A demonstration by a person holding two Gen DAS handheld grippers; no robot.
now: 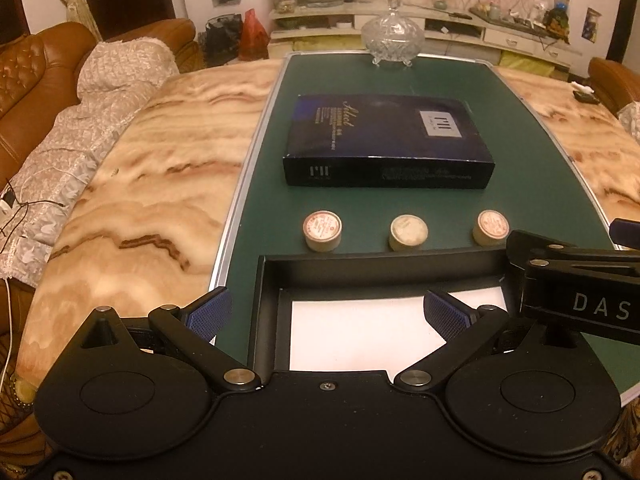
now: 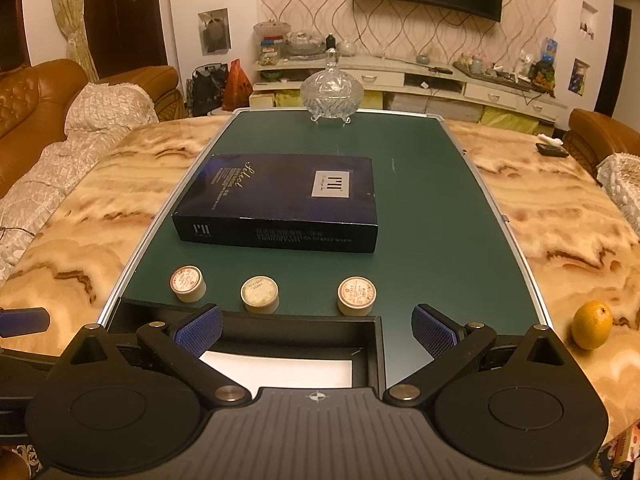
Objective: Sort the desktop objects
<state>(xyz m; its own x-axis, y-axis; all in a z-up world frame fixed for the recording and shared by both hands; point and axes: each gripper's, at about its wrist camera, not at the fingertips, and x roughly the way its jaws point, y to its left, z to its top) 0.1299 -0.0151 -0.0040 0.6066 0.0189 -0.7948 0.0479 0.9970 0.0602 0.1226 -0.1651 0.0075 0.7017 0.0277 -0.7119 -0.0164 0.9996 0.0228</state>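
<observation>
Left gripper (image 1: pixel 328 316): jaws spread wide, nothing between them, hovering over the near end of the open black tray (image 1: pixel 384 266). Right gripper (image 2: pixel 316 330): jaws likewise spread and empty, over the tray's right half and the green mat (image 2: pixel 432 240).

The tray sits at the near edge of the mat on the marble desk (image 1: pixel 160 168). Only a white sheet (image 1: pixel 360 336) shows in it; its nearest part is hidden by the grippers.

Just beyond the tray's far wall, three small round tins stand in a row across the mat: left tin (image 2: pixel 188 283), middle tin (image 2: pixel 260 294), right tin (image 2: pixel 357 295). All stand upright, apart from one another and outside the tray.

Governing relation: the tins lie straight ahead of both grippers. In my judgement, the left tin is nearer the left gripper and the right tin nearer the right.

Further on, a dark box (image 2: pixel 280 204) lies flat, long axis crosswise. A lidded glass bowl (image 2: pixel 332 90) stands at the mat's far edge. An orange (image 2: pixel 592 324) rests on bare desk, right of the mat.
</observation>
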